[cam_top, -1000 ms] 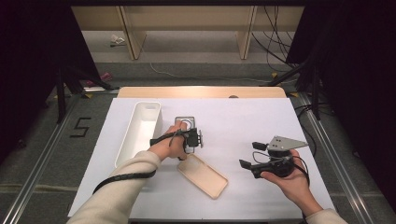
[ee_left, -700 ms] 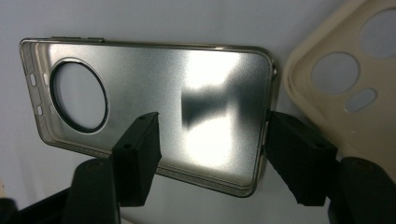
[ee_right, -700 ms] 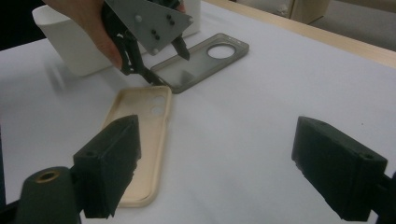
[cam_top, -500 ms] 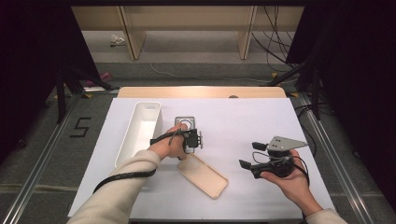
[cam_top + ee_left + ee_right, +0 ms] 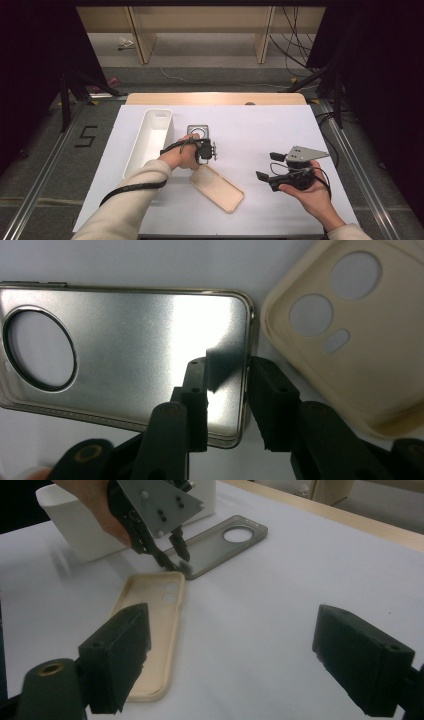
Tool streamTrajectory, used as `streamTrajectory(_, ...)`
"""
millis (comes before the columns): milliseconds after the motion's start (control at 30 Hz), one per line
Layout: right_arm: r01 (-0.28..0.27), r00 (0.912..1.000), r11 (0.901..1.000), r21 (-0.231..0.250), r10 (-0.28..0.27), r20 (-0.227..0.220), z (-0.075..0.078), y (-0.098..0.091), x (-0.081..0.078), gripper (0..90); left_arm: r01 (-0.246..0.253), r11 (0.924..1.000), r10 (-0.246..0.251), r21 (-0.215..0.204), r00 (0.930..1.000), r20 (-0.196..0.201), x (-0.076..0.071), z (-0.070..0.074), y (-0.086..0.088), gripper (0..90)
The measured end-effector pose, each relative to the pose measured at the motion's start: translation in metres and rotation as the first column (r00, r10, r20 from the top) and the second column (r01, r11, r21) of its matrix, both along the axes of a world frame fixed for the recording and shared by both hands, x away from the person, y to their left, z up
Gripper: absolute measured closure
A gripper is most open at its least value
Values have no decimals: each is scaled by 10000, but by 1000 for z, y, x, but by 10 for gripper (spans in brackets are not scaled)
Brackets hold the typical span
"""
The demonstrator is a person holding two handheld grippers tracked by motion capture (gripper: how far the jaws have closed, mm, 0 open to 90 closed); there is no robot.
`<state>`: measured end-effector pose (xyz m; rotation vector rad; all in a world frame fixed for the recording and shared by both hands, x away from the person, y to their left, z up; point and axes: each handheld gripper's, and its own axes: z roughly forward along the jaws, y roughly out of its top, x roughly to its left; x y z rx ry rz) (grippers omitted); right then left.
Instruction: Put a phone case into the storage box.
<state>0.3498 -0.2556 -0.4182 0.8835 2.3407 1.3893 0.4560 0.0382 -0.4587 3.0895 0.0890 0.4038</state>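
Little has shifted on the table since the earlier frames, but the left gripper (image 5: 227, 390) has just been closing its jaws, which now straddle the short end wall of the smoky translucent phone case with a round camera hole (image 5: 125, 350); whether the pads already pinch it is hard to tell. That case lies flat on the white table (image 5: 260, 130), beside the white rectangular bin (image 5: 150, 140) and just clear of the cream rubbery phone case (image 5: 350, 330). Such a thin wall could slip out or flex on lifting, and the outer jaw might nudge the cream case. The right gripper (image 5: 250, 650) hovers apart, jaws wide and empty.
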Motion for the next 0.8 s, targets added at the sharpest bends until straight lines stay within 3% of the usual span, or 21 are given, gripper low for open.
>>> streamTrajectory(367, -9, 10000, 10000, 2, 9, -7, 0, 0, 0, 164, 144, 9999, -144, -11, 9998, -130, -1, 0, 0, 790)
streamTrajectory(800, -37, 10000, 10000, 1, 37, -23, 0, 0, 0, 164, 192, 9998, -191, 77, 9997, -136, -4, -1, -1, 825)
